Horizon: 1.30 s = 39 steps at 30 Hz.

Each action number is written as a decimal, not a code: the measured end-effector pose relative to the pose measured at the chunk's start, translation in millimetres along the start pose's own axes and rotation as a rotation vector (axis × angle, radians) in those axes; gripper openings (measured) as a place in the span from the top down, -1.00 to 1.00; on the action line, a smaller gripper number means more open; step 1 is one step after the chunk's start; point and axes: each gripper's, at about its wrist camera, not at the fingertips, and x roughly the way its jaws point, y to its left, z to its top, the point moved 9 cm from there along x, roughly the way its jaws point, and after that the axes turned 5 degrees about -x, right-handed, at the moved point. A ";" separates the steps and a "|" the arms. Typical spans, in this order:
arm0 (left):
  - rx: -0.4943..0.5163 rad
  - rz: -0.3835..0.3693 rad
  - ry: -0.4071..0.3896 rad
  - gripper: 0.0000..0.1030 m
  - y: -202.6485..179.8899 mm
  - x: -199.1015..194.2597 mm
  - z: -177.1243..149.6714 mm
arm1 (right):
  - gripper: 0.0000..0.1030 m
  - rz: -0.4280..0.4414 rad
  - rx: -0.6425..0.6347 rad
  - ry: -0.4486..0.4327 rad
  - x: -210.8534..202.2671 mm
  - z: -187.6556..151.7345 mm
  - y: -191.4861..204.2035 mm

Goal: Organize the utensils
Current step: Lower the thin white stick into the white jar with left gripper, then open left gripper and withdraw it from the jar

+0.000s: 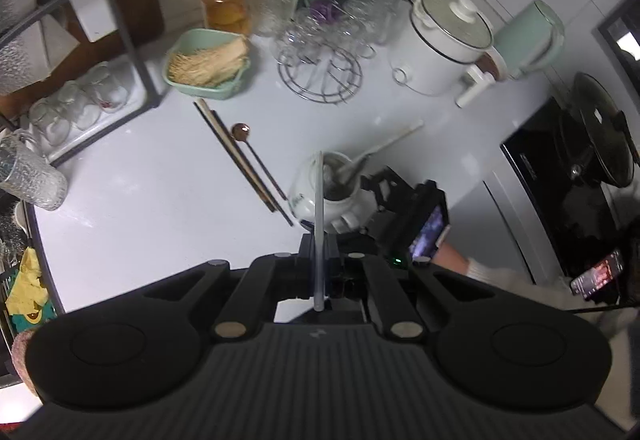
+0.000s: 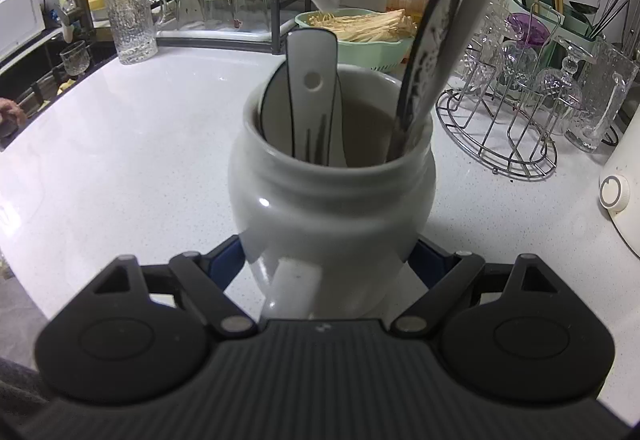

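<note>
I have the right gripper (image 2: 328, 264) clamped around the belly of the white jar (image 2: 332, 200), steadying it on the counter (image 2: 120, 160) so it won't tip as utensils drop in. My left gripper (image 1: 320, 260) is closed on a thin pale stick (image 1: 319, 224), held directly above the jar mouth (a spoon and spatula stand inside). Chopsticks (image 1: 240, 156) and a small spoon (image 1: 256, 156) lie loose beside the jar, awaiting collection.
</note>
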 end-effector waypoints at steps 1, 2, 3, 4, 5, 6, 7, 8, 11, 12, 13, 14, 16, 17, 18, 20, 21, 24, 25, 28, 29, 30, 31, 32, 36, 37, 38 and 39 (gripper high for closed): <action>0.010 0.002 0.005 0.91 -2.2 1.0 1.4 | -0.74 0.000 0.002 -0.002 -0.2 -0.2 -0.2; 0.012 0.002 0.009 0.91 -3.6 2.2 3.1 | -0.74 0.000 0.002 -0.004 -0.4 -0.3 0.0; 0.009 -0.004 0.013 0.91 -4.9 3.6 5.0 | -0.75 -0.001 0.002 -0.005 -0.5 -0.3 0.0; 0.011 -0.013 0.020 0.91 -6.8 5.5 7.0 | -0.75 -0.001 0.002 -0.006 -0.5 -0.3 -0.2; 0.013 -0.016 0.024 0.91 -8.0 7.5 8.7 | -0.74 0.000 0.002 -0.007 -0.6 -0.4 -0.4; 0.019 -0.017 0.030 0.91 -8.9 10.1 10.7 | -0.74 0.000 0.001 -0.008 -0.6 -0.4 -0.2; 0.022 -0.018 0.038 0.91 -10.3 12.6 11.5 | -0.74 0.000 0.001 -0.009 -0.4 -0.3 -0.5; 0.021 -0.015 0.047 0.91 -11.3 15.7 11.6 | -0.74 0.000 0.000 -0.009 -0.6 -0.5 -0.4; 0.029 -0.013 0.072 0.91 -13.8 27.0 10.6 | -0.74 0.001 -0.001 -0.012 -0.8 -0.7 -0.6; 0.035 -0.009 0.076 0.91 -13.5 30.7 11.5 | -0.74 0.001 0.001 -0.012 -0.7 -0.4 -0.6; 0.041 -0.004 0.078 0.91 -12.9 34.2 13.0 | -0.74 0.000 0.003 -0.013 -0.8 -0.5 -0.6; 0.040 -0.002 0.082 0.91 -11.7 38.5 15.1 | -0.74 -0.001 0.004 -0.014 -0.8 -0.3 -0.5; 0.046 -0.001 0.096 0.91 -10.3 47.9 18.3 | -0.74 -0.002 0.005 -0.016 -0.8 -0.3 -0.2; 0.049 -0.001 0.103 0.91 -10.5 52.8 19.7 | -0.74 -0.003 0.005 -0.016 -0.8 0.0 -0.1; 0.056 -0.001 0.111 0.91 -11.0 57.5 21.3 | -0.74 -0.003 0.004 -0.016 -0.9 0.0 0.0; 0.070 0.002 0.126 0.91 -12.7 68.2 25.9 | -0.75 -0.002 0.003 -0.016 -1.0 -0.3 -0.3; 0.082 0.004 0.136 0.91 -13.8 73.3 27.9 | -0.75 -0.002 0.003 -0.017 -1.0 -0.4 -0.3; 0.092 0.004 0.166 0.91 -15.5 90.2 36.9 | -0.75 -0.002 0.002 -0.016 -1.1 -0.2 -0.5; 0.096 0.000 0.175 0.91 -16.3 95.8 41.3 | -0.75 -0.002 0.002 -0.017 -1.1 -0.3 -0.7; 0.113 0.006 0.189 0.91 -16.8 111.6 53.3 | -0.75 -0.002 -0.003 -0.010 -1.0 0.5 -0.7; 0.110 0.003 0.196 0.91 -16.1 116.1 56.5 | -0.75 -0.003 -0.004 -0.009 -0.8 0.7 -0.2; 0.114 0.003 0.199 0.91 -15.8 120.0 59.1 | -0.74 -0.004 -0.002 -0.008 -0.7 0.7 -0.1; 0.118 0.004 0.201 0.91 -15.1 123.9 61.6 | -0.74 -0.004 0.000 -0.006 -0.7 0.7 -0.2; 0.119 0.005 0.204 0.91 -14.1 127.7 63.5 | -0.74 -0.004 0.000 -0.004 -0.7 0.9 -0.5; 0.132 0.005 0.215 0.90 -12.1 139.8 65.3 | -0.74 -0.010 0.005 -0.001 -0.2 1.3 -0.6; 0.137 0.006 0.216 0.90 -11.8 141.2 64.9 | -0.74 -0.012 0.009 0.000 -0.1 1.3 -0.6; 0.136 0.002 0.219 0.89 -11.1 142.3 65.1 | -0.74 -0.015 0.012 0.002 0.1 1.4 -0.5; 0.138 -0.001 0.220 0.89 -10.4 143.0 65.2 | -0.74 -0.018 0.014 0.003 0.3 1.6 -0.2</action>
